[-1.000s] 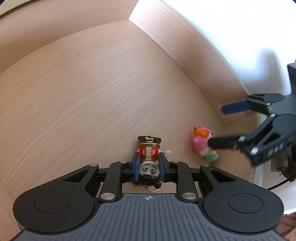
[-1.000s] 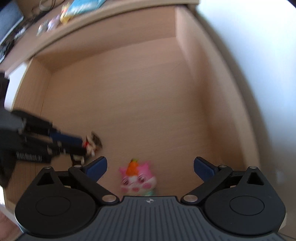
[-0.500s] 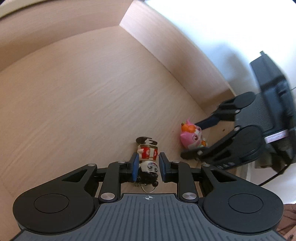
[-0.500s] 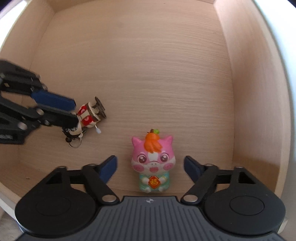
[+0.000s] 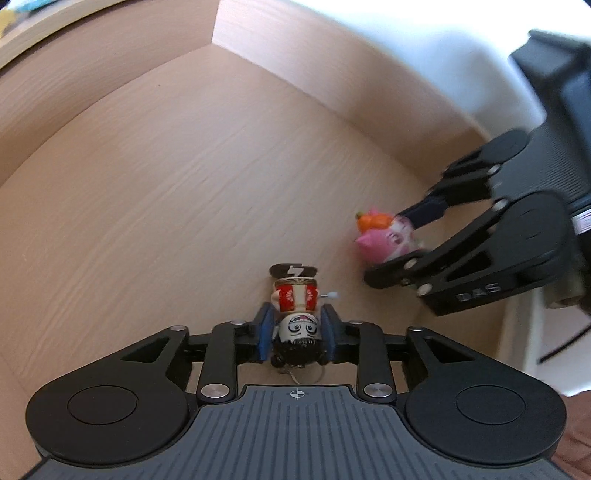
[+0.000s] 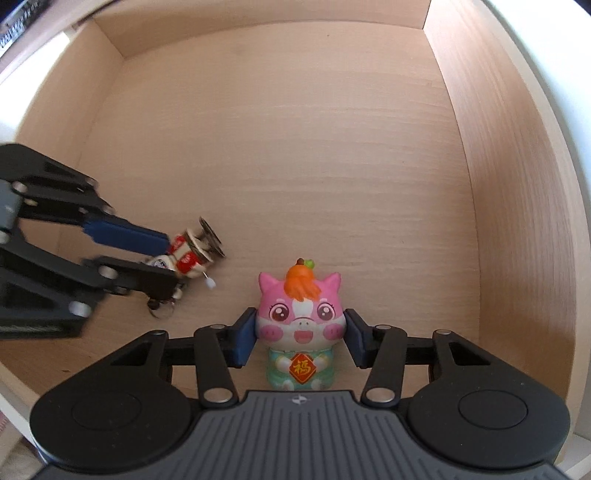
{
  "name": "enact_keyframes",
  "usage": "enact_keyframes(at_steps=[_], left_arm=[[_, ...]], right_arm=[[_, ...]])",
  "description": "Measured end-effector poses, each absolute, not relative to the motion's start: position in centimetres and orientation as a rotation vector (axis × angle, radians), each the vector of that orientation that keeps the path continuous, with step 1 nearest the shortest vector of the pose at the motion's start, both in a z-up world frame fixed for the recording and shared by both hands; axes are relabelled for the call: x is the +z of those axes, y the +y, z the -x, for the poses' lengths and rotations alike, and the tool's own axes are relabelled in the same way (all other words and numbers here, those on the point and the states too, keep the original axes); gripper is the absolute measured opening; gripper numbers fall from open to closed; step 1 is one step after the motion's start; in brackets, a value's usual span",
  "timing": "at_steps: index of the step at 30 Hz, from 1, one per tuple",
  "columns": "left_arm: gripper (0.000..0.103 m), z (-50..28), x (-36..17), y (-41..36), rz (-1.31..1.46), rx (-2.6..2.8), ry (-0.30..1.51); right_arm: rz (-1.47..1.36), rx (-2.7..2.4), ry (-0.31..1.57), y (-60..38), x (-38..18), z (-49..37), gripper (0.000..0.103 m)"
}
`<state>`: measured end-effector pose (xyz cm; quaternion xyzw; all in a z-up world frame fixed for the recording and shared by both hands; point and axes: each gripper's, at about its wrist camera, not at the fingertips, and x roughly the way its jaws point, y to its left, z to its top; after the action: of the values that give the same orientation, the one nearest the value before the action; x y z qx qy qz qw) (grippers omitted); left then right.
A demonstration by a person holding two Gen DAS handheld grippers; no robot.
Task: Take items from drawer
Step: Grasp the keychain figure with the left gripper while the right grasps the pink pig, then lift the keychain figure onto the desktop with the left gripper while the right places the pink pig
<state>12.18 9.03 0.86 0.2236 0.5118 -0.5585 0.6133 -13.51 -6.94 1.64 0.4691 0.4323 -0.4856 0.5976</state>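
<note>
A wind-up figurine (image 5: 297,299) with a red body and black hair lies head toward me on the wooden drawer floor (image 5: 184,184). My left gripper (image 5: 297,332) has its blue pads against the figurine's head while its jaws are opening. A pink pig toy (image 6: 301,317) with an orange tuft stands upright near the drawer's front. My right gripper (image 6: 301,339) is closing, and its pads touch the pig's cheeks. In the right wrist view the left gripper (image 6: 170,262) and the figurine (image 6: 192,254) are at the left; the left wrist view has the right gripper (image 5: 386,245) around the pig (image 5: 384,236).
The drawer's side walls (image 6: 517,221) and back wall (image 6: 277,37) box in both toys. A white surface (image 5: 406,55) lies beyond the drawer's right wall. A desk edge with small items (image 5: 22,14) shows at the far top left.
The right gripper came down over the pig and its jaws narrowed from wide apart to the pig's cheeks. The left gripper shifted with the figurine, and its pads now stand slightly wider.
</note>
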Motion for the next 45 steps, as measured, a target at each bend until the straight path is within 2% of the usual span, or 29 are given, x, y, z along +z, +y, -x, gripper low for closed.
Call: enact_keyframes(at_steps=[10,15,18,23,26,28,29,35,45], left_arm=[[0.032,-11.5,1.0,10.0,-0.539,-1.276,1.162],[0.032,-12.9,4.2,13.1,-0.404,-1.311,1.122],[0.032,-16.0,8.1,15.9,-0.281,-1.249,1.014],[0.032,-22.8,14.8,20.1,-0.094,-1.064,0.759],[0.032,-27.2,17.0,21.2,-0.025,-0.92,0.63],[0.032,-30.6,16.7,21.4,0.043,-0.877,0.617],[0.032,-31.9,16.1,21.4,0.072,-0.864,0.623],[0.031,-35.9,11.0,20.4,0.098,-0.82,0.706],[0.031,-34.6,12.3,25.9,0.232,-0.852,0.604]], right_arm=[[-1.048,-1.137,0.992,-7.4,2.2,14.0,0.049],[-1.026,-1.189,1.009,-7.9,3.3,14.1,0.049],[-0.993,-1.188,0.921,-8.7,6.8,14.1,0.049],[-0.83,-1.176,0.682,-10.4,16.6,13.6,0.049],[-0.736,-1.164,0.573,-12.5,21.2,12.9,0.049],[-0.721,-1.15,0.537,-13.5,22.5,12.3,0.049],[-0.721,-1.142,0.53,-11.8,22.0,14.1,0.049],[-0.747,-1.129,0.587,-12.7,19.2,10.9,0.049],[-0.661,-1.184,0.615,-15.6,20.1,7.2,0.049]])
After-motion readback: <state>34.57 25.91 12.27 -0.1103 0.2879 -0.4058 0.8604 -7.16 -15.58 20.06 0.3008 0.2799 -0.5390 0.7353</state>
